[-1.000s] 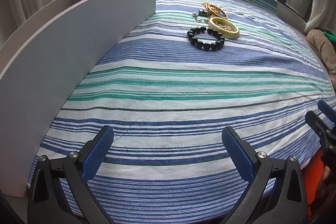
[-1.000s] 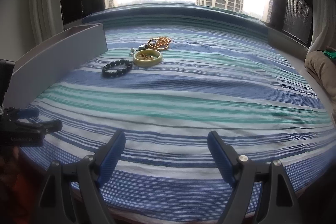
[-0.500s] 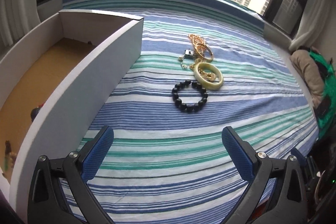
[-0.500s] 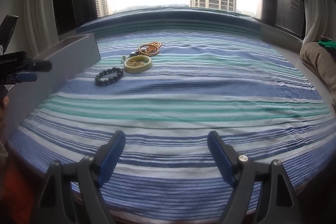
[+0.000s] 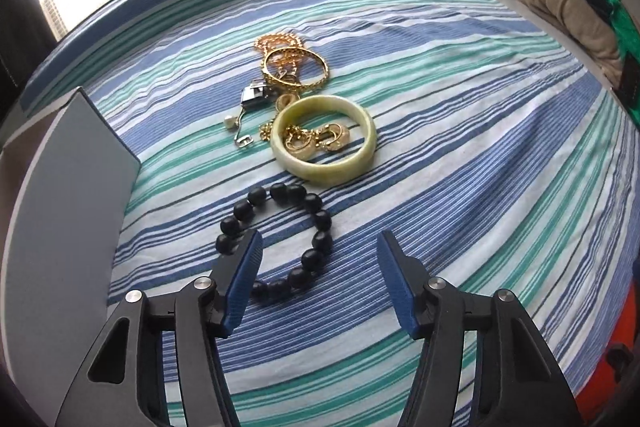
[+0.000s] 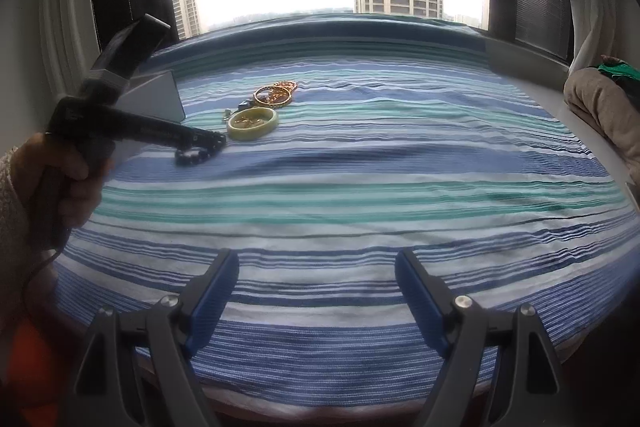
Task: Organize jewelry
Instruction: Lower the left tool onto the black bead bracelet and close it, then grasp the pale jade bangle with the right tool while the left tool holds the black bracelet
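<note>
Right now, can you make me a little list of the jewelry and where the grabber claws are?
surface: striped cloth
nearest piece: black bead bracelet, lying flat
behind it: pale green bangle, gold earrings inside its ring
farthest: gold bangle and chains, piled together
box: grey box, left of the jewelry
left gripper: open, over the bead bracelet's near side
right gripper: open, far from the jewelry
</note>
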A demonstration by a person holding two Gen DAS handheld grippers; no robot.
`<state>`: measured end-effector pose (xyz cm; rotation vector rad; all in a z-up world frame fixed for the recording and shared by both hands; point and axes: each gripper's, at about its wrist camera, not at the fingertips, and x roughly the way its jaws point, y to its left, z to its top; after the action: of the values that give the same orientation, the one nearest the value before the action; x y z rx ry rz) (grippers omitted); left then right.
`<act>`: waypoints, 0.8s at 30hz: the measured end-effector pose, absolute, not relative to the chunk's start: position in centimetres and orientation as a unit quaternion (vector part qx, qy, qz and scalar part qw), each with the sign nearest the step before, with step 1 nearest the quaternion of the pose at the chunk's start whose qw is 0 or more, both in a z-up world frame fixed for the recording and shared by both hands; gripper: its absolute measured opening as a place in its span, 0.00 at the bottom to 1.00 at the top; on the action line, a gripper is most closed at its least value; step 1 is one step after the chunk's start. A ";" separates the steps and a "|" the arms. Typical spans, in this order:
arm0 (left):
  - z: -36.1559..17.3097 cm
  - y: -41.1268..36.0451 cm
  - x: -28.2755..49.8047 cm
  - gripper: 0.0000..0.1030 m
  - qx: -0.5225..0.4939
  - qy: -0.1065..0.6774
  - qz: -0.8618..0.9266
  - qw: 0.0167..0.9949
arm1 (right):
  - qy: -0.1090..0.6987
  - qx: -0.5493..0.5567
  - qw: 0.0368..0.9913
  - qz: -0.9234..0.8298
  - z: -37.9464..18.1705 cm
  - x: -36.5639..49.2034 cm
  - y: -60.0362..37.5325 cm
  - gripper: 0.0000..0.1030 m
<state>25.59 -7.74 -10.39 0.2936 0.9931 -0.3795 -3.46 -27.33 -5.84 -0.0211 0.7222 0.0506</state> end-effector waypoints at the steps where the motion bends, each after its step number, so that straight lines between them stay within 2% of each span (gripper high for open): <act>1: -10.9 -7.8 26.0 0.48 0.140 0.481 -0.182 0.846 | 0.352 -0.010 0.936 0.023 -5.8 -3.5 -27.4 0.80; 4: -11.5 -7.8 26.1 0.36 0.133 0.489 -0.198 0.839 | 0.350 -0.007 0.936 0.019 -5.7 -3.8 -27.8 0.80; 6: -11.3 -7.8 26.1 0.15 0.123 0.494 -0.206 0.836 | 0.352 -0.003 0.936 0.016 -5.8 -3.9 -28.2 0.80; 7: -11.3 -7.8 26.1 0.10 0.125 0.498 -0.205 0.834 | 0.353 -0.001 0.935 0.014 -5.8 -3.8 -28.3 0.80; 10: -11.0 -7.0 25.9 0.10 0.101 0.503 -0.203 0.834 | 0.358 0.005 0.934 0.014 -5.9 -3.6 -28.5 0.80; 19: -6.8 4.8 22.6 0.09 -0.218 0.469 -0.218 0.828 | 0.350 -0.002 0.936 0.039 -4.7 -3.4 -28.2 0.80; 24: -5.4 9.4 19.3 0.09 -0.321 0.436 -0.238 0.806 | 0.339 0.021 0.930 0.142 -1.8 0.8 -27.3 0.80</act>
<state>19.27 9.44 -5.45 -0.6875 0.9331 -0.5090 0.75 -27.26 -1.77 0.0420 0.6947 0.2916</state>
